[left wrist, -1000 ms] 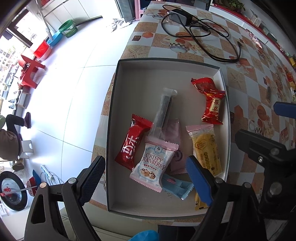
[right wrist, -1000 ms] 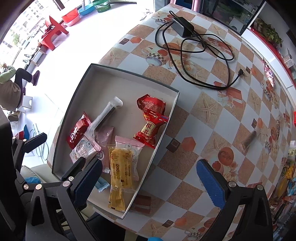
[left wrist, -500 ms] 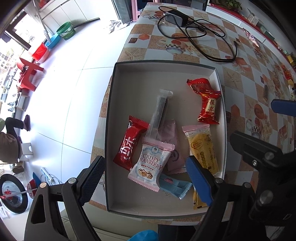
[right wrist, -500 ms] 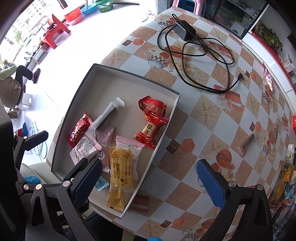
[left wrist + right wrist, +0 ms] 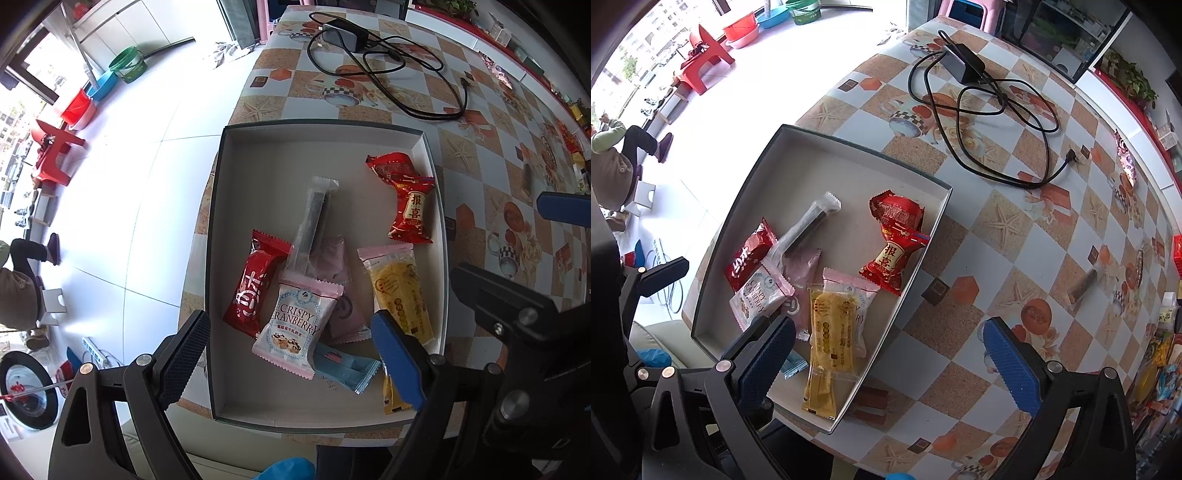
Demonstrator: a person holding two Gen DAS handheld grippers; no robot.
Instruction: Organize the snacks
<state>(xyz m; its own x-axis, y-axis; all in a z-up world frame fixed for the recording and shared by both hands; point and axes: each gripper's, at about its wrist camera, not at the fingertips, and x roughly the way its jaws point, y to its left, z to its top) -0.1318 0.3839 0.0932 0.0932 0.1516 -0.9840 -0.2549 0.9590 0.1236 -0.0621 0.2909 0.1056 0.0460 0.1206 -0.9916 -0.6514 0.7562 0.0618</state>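
A shallow grey box (image 5: 325,162) (image 5: 827,162) sits at the table's near edge with several snack packets in it: a white Crispy Cranberry pack (image 5: 293,325), a dark red bar (image 5: 253,288), a long clear stick pack (image 5: 312,221), a red candy-shaped pack (image 5: 410,199) (image 5: 894,243), a yellow pack (image 5: 400,295) (image 5: 825,332) and a light blue pack (image 5: 345,365). My left gripper (image 5: 291,354) hangs open above the box's near end, holding nothing. My right gripper (image 5: 890,354) hangs open over the box's right corner and the table, also holding nothing.
A black charger with its coiled cable (image 5: 990,110) lies on the patterned tablecloth beyond the box. A small brown stick packet (image 5: 1084,284) lies on the table at the right. More packets crowd the far right edge (image 5: 1160,354). A seated person (image 5: 617,162) is on the floor at the left.
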